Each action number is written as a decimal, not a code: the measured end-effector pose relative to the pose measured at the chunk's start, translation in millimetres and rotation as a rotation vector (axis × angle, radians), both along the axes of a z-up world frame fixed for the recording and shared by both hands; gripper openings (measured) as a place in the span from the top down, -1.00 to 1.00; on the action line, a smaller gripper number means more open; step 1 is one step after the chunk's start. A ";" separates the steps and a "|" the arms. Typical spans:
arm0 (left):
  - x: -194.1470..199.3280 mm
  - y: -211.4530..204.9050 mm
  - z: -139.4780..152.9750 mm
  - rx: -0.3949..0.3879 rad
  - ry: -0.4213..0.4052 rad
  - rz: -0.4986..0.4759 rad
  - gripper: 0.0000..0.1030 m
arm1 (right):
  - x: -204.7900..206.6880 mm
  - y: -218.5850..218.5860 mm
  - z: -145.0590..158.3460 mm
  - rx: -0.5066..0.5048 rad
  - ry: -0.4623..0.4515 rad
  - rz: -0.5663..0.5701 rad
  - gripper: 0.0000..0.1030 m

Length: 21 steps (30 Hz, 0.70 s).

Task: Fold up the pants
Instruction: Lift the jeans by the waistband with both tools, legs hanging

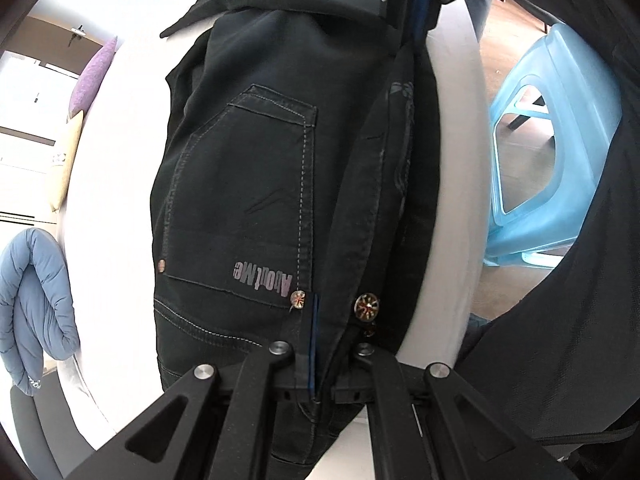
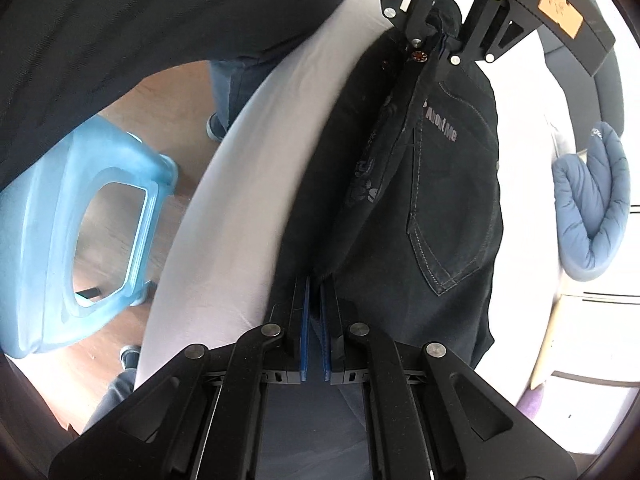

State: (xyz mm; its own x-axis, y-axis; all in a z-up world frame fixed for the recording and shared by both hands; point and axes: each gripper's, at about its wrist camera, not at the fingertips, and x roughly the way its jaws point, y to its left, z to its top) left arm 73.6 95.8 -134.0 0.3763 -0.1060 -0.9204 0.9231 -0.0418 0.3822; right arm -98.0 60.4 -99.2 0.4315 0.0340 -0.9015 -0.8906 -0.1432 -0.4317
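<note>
Dark denim pants (image 1: 248, 184) with a back pocket and "About Me" lettering are stretched between my two grippers above a white bed (image 1: 120, 200). My left gripper (image 1: 320, 344) is shut on the waistband beside the metal button (image 1: 366, 306). My right gripper (image 2: 316, 292) is shut on the other end of the pants (image 2: 448, 200). Each gripper shows at the top of the other's view: the right gripper in the left wrist view (image 1: 416, 4), the left gripper in the right wrist view (image 2: 436, 40).
A light blue plastic stool (image 1: 556, 152) stands on the wooden floor beside the bed, also in the right wrist view (image 2: 72, 232). A folded blue padded jacket (image 2: 592, 200) and cushions (image 1: 92, 80) lie at the bed's far side. The person's legs (image 2: 236, 80) are near the edge.
</note>
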 end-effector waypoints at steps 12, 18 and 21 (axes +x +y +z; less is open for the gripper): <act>-22.0 -1.8 -1.1 0.014 -0.140 0.067 0.17 | -15.1 -4.9 -19.7 0.045 -0.053 -0.098 0.88; -14.7 23.0 43.3 -0.004 -0.148 0.163 -0.51 | -18.7 -5.1 -24.0 0.111 -0.135 -0.201 0.88; 0.2 12.1 68.2 -0.123 -0.153 0.299 -0.51 | -20.2 -4.3 -25.7 0.146 -0.184 -0.256 0.86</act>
